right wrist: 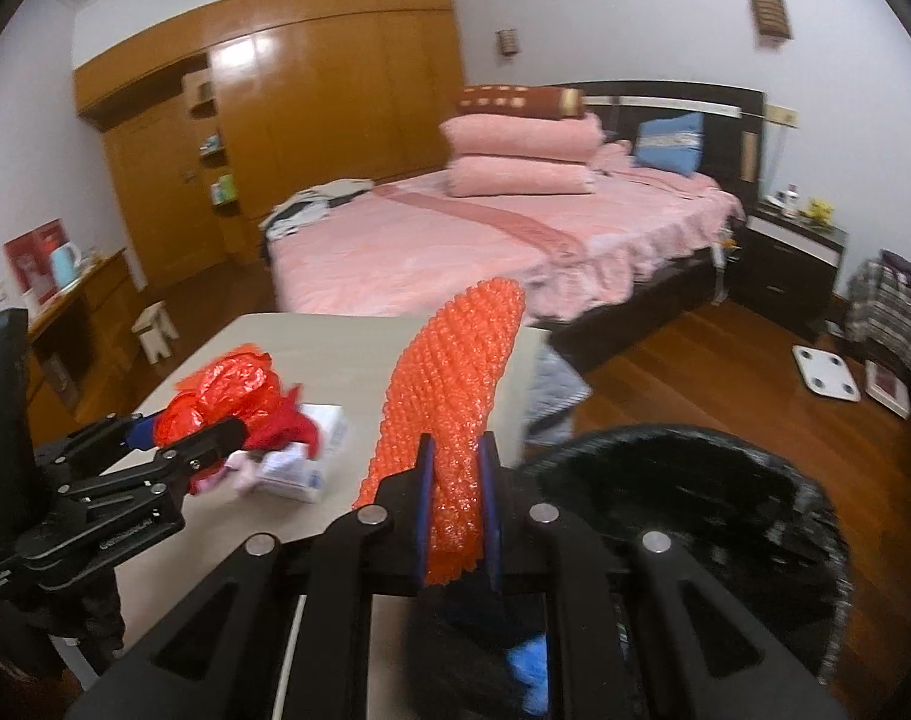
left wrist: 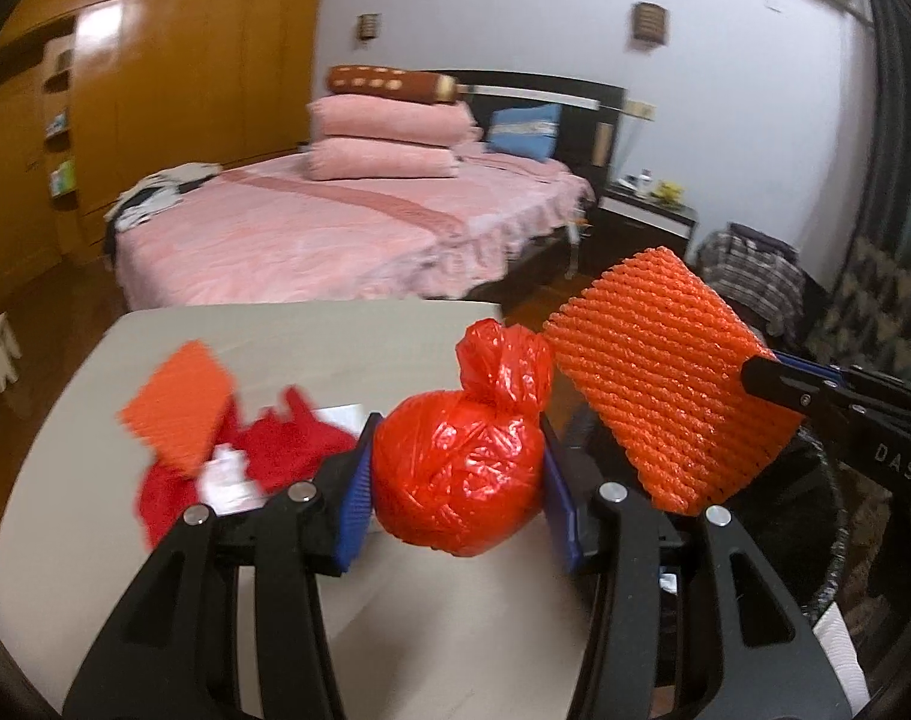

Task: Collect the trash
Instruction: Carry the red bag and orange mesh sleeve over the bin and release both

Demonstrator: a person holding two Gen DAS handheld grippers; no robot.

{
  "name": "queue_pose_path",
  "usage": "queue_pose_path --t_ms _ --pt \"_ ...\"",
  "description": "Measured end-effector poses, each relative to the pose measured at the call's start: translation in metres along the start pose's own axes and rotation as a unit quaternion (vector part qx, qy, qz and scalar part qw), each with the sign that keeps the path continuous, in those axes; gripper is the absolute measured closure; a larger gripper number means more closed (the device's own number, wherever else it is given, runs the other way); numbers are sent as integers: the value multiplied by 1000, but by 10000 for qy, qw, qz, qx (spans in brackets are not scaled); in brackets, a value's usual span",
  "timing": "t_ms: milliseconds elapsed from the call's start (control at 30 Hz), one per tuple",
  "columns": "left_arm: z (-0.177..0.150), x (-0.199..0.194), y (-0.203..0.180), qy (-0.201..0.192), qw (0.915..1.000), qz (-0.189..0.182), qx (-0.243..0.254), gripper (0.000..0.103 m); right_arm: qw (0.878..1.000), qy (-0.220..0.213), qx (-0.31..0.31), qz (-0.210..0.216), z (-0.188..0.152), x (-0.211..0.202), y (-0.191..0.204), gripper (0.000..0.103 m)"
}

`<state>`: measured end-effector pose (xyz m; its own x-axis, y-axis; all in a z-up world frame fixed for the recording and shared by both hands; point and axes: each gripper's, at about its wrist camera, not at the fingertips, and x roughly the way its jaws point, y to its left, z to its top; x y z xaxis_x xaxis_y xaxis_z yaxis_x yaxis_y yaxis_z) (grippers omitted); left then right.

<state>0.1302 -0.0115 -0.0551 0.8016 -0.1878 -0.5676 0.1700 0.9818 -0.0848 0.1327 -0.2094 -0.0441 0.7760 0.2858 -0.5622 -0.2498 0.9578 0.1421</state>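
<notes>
Left gripper (left wrist: 455, 474) jaws clamp the knotted red bag (left wrist: 461, 468); right gripper (right wrist: 455, 504) jaws pinch the orange foam net (right wrist: 455, 396).

beige table (left wrist: 347, 342), orange foam net (left wrist: 176, 405), red cloth (left wrist: 287, 441)

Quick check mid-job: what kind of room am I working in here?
A bedroom, almost certainly: a bed with pink bedding and stacked pillows, a wooden wardrobe along the wall, and a nightstand beside the bed.

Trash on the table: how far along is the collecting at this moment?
Done: cannot tell; something blue lies in the black-lined bin. In hand: the left gripper clamps a knotted red bag, and the right gripper pinches an orange foam net beside the bin. Left: another foam net, red plastic and white packets on the table.
</notes>
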Motion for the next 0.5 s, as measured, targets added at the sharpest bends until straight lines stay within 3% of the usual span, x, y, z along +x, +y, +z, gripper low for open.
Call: queue_pose_path --t_ms 333,500 --pt "-5 39 -88 139 9958 -768 470 56 9958 102 395 -824 -27 -24 -72 89" --pt "-11 57 -114 249 9926 -1025 608 56 9920 194 596 -1095 -42 -27 -98 89"
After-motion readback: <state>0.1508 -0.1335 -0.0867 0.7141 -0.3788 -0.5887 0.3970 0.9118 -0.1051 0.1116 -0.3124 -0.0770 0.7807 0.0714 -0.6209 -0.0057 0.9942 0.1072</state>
